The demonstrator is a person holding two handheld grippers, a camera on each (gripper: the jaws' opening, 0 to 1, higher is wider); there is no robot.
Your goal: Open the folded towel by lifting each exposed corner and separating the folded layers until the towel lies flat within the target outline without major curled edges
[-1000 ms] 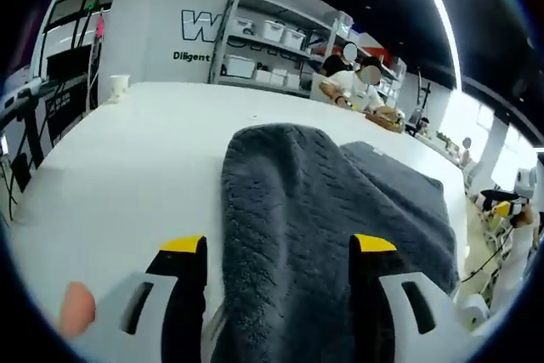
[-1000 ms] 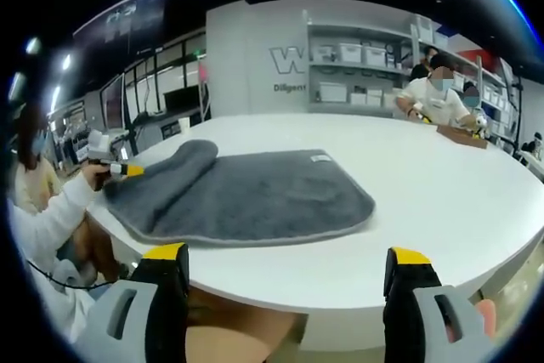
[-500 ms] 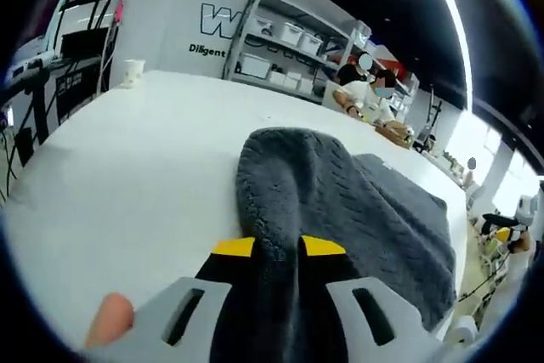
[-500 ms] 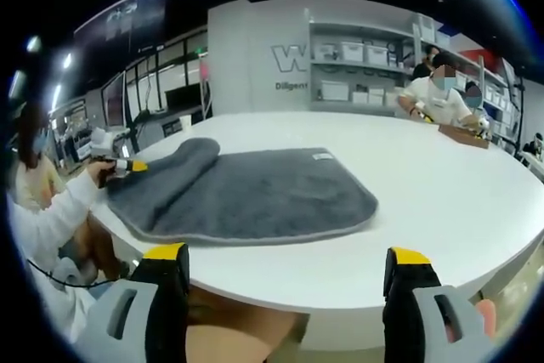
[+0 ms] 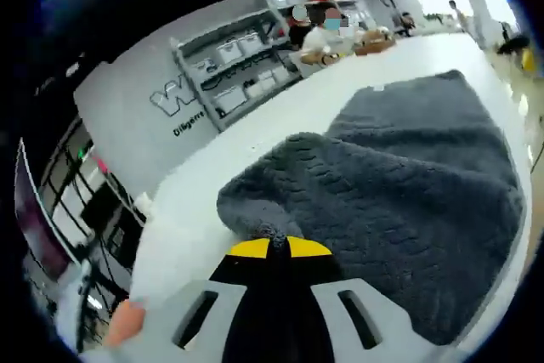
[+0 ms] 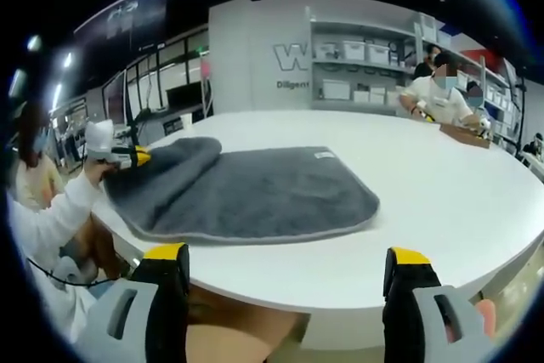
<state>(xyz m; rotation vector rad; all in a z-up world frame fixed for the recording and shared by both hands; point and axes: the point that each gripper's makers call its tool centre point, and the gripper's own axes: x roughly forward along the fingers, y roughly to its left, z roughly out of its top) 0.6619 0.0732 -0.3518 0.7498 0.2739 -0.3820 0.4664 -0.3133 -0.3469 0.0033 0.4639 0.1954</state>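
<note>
The towel [image 5: 399, 176] was grey and thick, still folded over on itself, and its raised fold had just been caught: a second before, the left gripper [image 5: 270, 249] stood with its fingers wide on either side of the cloth, and now the yellow tips had come together with the edge of the top layer pinched between them. In the left gripper view the whole scene had rolled, so the hand had plainly turned and started to lift; right ahead of the fingers the cloth bunched up into a rounded hump, and beyond that the lower layer lay flat out across the white tabletop [image 5: 255, 133].

From the right gripper view, the towel [image 6: 255, 193] lay well ahead of the fingers, near the edge of the tabletop [image 6: 442, 201], with the hump at its far left end, where the left gripper [image 6: 136, 157] was clamped on it in the person's hand. The right gripper [image 6: 287, 282] had not budged: fingers wide apart, nothing between them, hanging off the near edge of the tabletop and well apart from the cloth.

So the grasp looked made, and the peel was probably just beginning. The top layer was not yet drawn back, and the towel was still doubled. No outline could be made out on the tabletop. Shelves [image 6: 357, 65] with bins stood far behind.
</note>
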